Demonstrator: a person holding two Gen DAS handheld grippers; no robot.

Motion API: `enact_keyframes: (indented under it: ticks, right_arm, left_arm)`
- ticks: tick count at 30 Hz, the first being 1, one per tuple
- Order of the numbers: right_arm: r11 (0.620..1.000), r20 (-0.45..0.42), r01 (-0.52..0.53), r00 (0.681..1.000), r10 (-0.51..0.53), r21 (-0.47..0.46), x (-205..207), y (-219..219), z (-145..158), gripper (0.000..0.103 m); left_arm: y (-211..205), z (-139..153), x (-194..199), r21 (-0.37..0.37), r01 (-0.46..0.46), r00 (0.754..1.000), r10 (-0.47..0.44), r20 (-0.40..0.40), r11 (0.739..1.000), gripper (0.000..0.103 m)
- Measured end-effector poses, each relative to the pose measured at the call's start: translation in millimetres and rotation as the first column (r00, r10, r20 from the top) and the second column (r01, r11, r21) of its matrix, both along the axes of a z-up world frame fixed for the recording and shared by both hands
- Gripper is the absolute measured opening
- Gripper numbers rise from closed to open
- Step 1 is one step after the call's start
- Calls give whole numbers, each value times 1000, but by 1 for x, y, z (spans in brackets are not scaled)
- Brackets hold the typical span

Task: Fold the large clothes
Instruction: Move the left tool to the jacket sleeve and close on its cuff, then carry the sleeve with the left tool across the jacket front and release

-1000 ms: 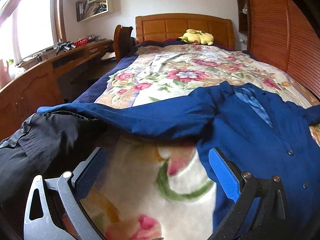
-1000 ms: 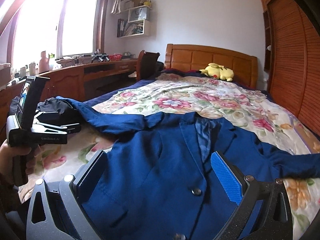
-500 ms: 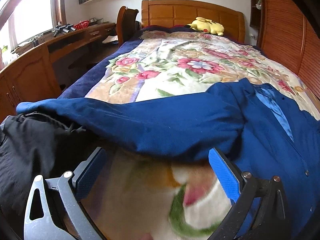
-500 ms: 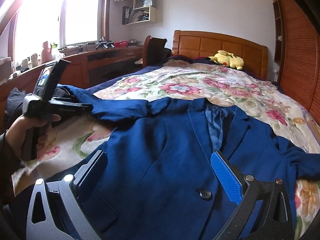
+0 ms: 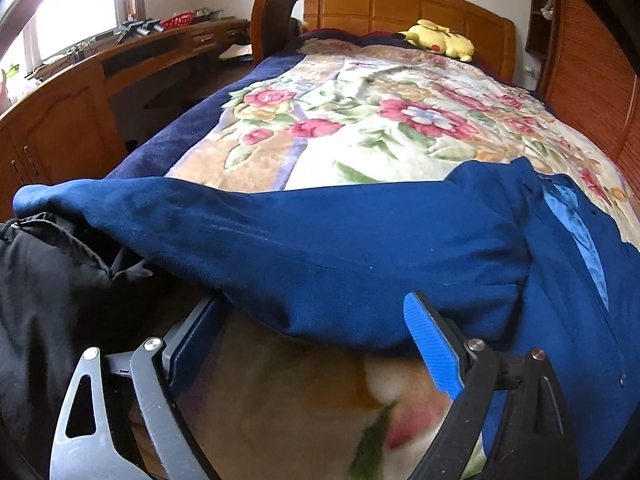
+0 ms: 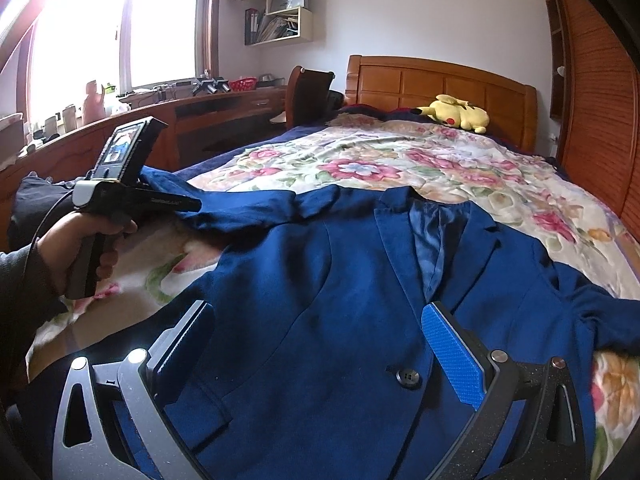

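Observation:
A dark blue suit jacket lies face up and buttoned on the bed, its collar toward the headboard. One sleeve stretches out to the left across the flowered blanket. My left gripper points down at this sleeve, and its jaws are closing with the sleeve's near edge between them; the pads do not press the cloth. From the right wrist view, a hand holds the left gripper with its tips at the sleeve. My right gripper hovers open over the jacket's front, above the button.
A black garment lies bunched at the bed's left edge under the sleeve's cuff. A yellow plush toy sits by the headboard. A wooden desk and chair stand to the left, slatted wooden doors to the right.
My left gripper has moved forward and down to the sleeve, whose edge now lies between its jaws, and the jaws have narrowed a little. The right gripper has hardly moved.

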State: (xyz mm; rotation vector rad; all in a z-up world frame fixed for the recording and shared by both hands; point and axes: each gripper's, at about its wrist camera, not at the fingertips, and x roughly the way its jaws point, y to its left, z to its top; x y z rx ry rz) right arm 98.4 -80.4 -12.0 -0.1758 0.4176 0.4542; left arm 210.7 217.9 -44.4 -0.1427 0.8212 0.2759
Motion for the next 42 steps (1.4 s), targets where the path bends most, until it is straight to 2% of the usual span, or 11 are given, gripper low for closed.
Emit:
enact_keyframes:
  ticks: [1, 3, 9, 11, 18, 25, 29, 34, 37, 41, 42]
  right_arm:
    - [1000, 0, 0, 1000, 0, 2, 0, -1, 0, 103]
    - [1000, 0, 0, 1000, 0, 4, -1, -3, 1, 103]
    - [1000, 5, 6, 1000, -6, 8, -3, -6, 2, 103]
    - [1000, 10, 10, 1000, -10, 8, -4, -8, 3, 103]
    - [999, 30, 40, 999, -41, 16, -10, -22, 8, 103]
    - [995, 28, 87, 996, -88, 48, -13, -39, 12, 103]
    - [995, 27, 93, 995, -94, 45, -16, -39, 10, 103]
    - [996, 28, 84, 996, -84, 26, -22, -37, 11, 103]
    - [997, 26, 77, 997, -78, 24, -21, -40, 13, 103]
    - [997, 24, 74, 997, -74, 23, -19, -44, 15, 103]
    - [997, 23, 73, 997, -74, 22, -17, -44, 15, 103]
  left_arm:
    - [0, 0, 1, -3, 2, 1000, -2, 1, 1000, 83]
    - [1, 0, 5, 0, -1, 1000, 1, -8, 1000, 60]
    - [0, -2, 16, 4, 22, 999, -22, -40, 1000, 12]
    - [-3, 4, 15, 8, 40, 999, -39, -22, 999, 6]
    - [-42, 46, 2, 60, 149, 986, -153, 73, 987, 2]
    - [-111, 85, -18, 108, 321, 934, -333, 132, 941, 2]
    - [-142, 87, -33, 141, 395, 903, -412, 123, 908, 2]
    - [-154, 67, -50, 171, 419, 897, -436, 77, 892, 3]
    - [-152, 54, -61, 135, 433, 896, -442, 50, 891, 12]
    - [-147, 46, -83, 112, 438, 893, -446, 64, 892, 40]
    - [-143, 46, -88, 103, 440, 891, -448, 71, 892, 41]
